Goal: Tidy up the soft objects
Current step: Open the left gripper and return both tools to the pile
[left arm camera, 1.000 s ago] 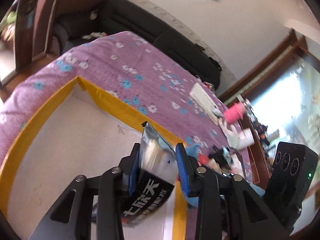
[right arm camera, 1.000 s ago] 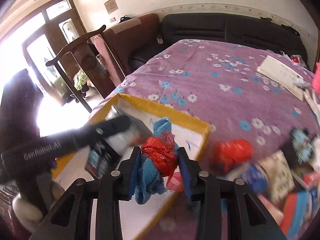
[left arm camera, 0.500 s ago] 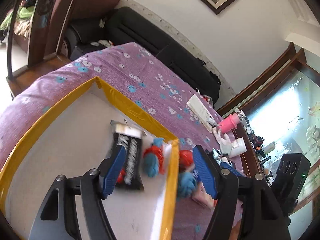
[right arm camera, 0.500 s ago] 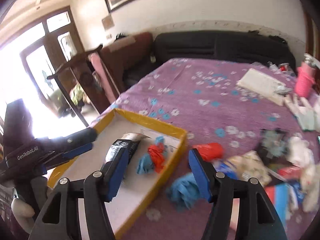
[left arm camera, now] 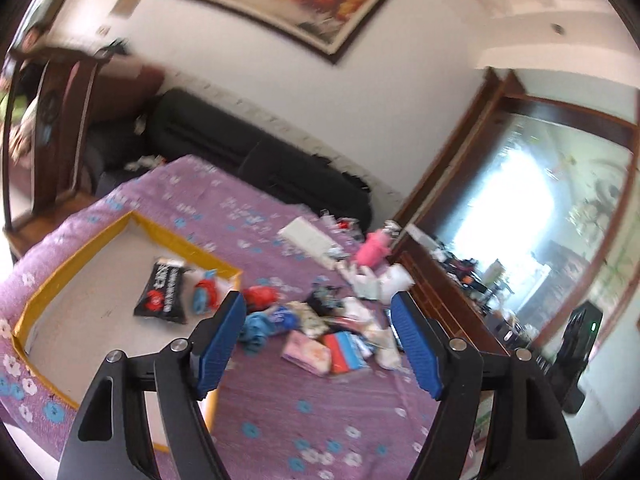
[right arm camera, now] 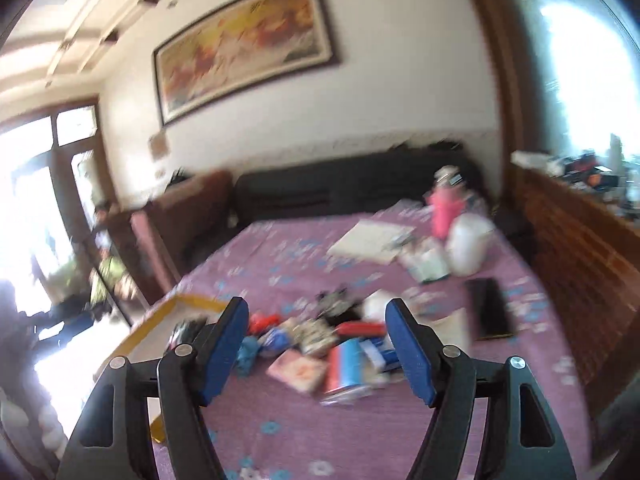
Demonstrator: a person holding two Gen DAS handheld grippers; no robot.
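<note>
A shallow yellow-rimmed box (left arm camera: 182,241) lies on the purple flowered table. Inside it lie a black packet (left arm camera: 162,293) and a red-and-blue cloth bundle (left arm camera: 205,291). My left gripper (left arm camera: 318,340) hangs above and back from the box, its jaws opening with nothing between them. To the right of the box sits a pile of soft things: a red cloth (left arm camera: 262,295), a blue cloth (left arm camera: 254,330), a pink packet (left arm camera: 306,354) and a red-and-blue pack (right arm camera: 347,366). My right gripper (right arm camera: 314,346) hovers before that pile, jaws opening and empty. The box rim (right arm camera: 188,302) shows at its left.
A pink bottle (left arm camera: 372,249), a white container (right arm camera: 466,246), a white booklet (right arm camera: 370,240) and a black phone (right arm camera: 489,308) lie further back on the table. A black sofa (left arm camera: 256,164) stands behind it and a wooden cabinet (right arm camera: 572,232) to the right.
Both grippers let go of their loads, the black packet and the red-and-blue bundle, which now lie in the box. Both jaws opened wide and both hands pulled back and up.
</note>
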